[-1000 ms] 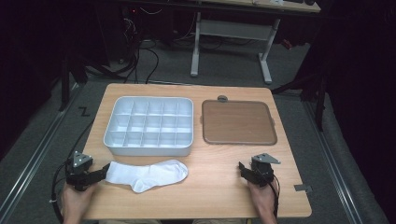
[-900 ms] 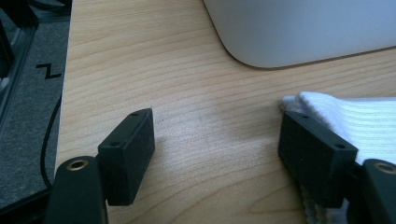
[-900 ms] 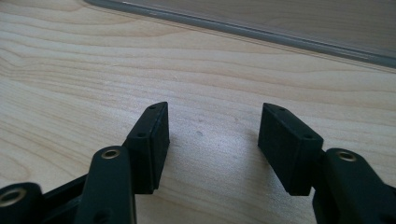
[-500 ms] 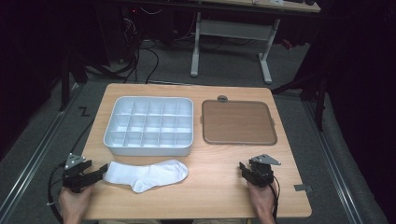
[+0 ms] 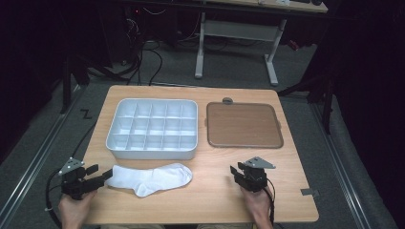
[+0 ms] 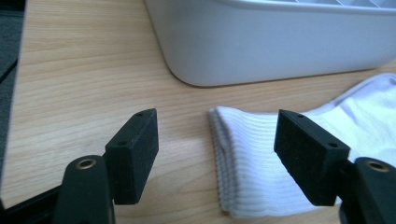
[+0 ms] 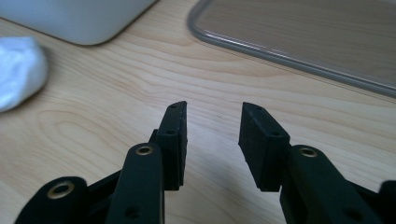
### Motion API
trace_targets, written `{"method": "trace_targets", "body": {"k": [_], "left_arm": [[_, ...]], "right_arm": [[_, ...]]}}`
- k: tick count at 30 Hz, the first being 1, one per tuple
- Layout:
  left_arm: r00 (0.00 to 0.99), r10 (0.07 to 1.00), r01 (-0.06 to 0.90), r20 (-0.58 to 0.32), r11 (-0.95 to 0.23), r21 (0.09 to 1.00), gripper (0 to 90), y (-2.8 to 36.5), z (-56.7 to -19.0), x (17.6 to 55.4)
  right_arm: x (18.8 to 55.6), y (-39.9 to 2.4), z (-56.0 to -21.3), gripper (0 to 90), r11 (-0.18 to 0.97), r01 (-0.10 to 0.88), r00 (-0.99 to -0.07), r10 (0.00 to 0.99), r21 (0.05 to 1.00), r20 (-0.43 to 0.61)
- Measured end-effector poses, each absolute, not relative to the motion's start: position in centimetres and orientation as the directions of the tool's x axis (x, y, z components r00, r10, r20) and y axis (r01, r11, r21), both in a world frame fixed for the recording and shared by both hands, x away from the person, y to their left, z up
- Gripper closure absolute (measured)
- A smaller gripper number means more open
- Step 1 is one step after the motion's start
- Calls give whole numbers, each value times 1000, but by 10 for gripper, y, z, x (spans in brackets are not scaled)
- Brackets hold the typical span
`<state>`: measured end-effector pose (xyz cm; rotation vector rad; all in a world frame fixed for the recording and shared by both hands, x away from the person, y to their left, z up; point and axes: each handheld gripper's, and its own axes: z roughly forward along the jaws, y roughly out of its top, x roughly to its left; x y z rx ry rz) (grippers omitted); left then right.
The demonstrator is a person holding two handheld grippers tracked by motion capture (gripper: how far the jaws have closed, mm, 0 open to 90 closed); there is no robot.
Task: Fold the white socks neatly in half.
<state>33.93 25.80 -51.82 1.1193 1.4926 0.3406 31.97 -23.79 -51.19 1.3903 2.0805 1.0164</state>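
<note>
A white sock (image 5: pixel 153 178) lies flat near the table's front edge, cuff to the left. My left gripper (image 5: pixel 98 180) sits at that cuff, open. In the left gripper view its jaws (image 6: pixel 217 135) stand either side of the ribbed cuff (image 6: pixel 247 163) without pressing it; they have just been closing a little. My right gripper (image 5: pixel 237 171) hovers over bare wood at the front right. Its jaws (image 7: pixel 214 116) have just been closing, still apart, with nothing between them. The sock's toe (image 7: pixel 18 70) shows far to its left.
A white compartment tray (image 5: pixel 150 151) stands just behind the sock, its wall close in the left gripper view (image 6: pixel 280 42). A brown flat tray with a grey rim (image 5: pixel 243 125) lies to its right, ahead of the right gripper (image 7: pixel 303 28). Cables trail off the table's front.
The right gripper has shifted a little left and its jaws have narrowed. The left gripper has edged along the sock's cuff. The sock has not moved.
</note>
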Motion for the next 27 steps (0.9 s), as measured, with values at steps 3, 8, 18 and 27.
{"method": "trace_targets", "body": {"k": [3,8,18,27], "left_arm": [[139,785,462,-604,488,741,318,252,-518,339],[126,792,485,-597,476,733,324,245,-520,342],[98,801,502,-591,473,724,354,239,-524,346],[79,812,524,-579,460,717,379,235,-531,348]], "right_arm": [[320,-226,-509,632,244,589,-436,898,771,49],[322,-206,-506,636,280,569,-499,865,774,54],[326,-154,-508,636,367,530,-624,779,764,59],[334,-129,-513,636,389,529,-660,748,754,77]]}}
